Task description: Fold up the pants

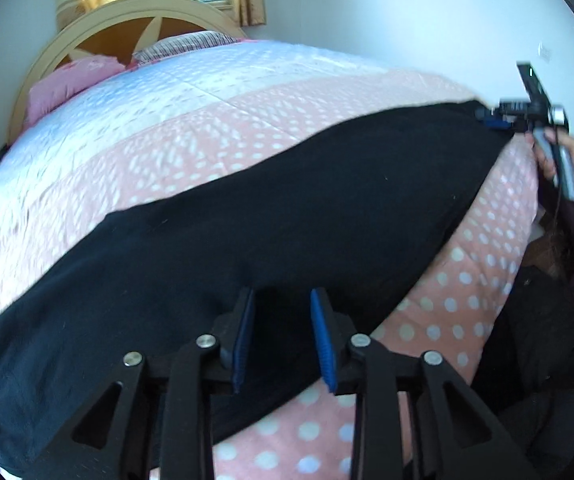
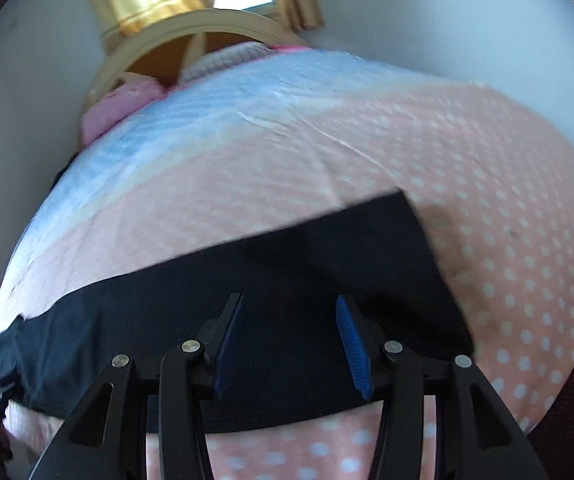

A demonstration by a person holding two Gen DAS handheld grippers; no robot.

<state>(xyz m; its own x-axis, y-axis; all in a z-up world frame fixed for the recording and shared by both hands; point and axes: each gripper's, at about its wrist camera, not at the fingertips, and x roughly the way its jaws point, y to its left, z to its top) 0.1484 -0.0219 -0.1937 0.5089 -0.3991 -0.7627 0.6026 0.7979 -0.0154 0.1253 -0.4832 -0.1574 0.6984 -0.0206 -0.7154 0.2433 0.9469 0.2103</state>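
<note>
The black pants (image 1: 247, 232) are spread flat in a long band across the pink dotted quilt (image 1: 447, 300) on the bed. Over their left end the left gripper (image 1: 283, 336) is held with its jaws parted and nothing pinched between the blue pads. Over the right end the right gripper (image 2: 293, 344) is likewise open and empty.

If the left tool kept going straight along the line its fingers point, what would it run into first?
Most likely the black pants: the dark fabric fills the gap between the left tool's parted, empty fingers and stretches ahead of them across the polka-dot bedspread. Depth is unclear, so how soon it would touch is uncertain.
</note>
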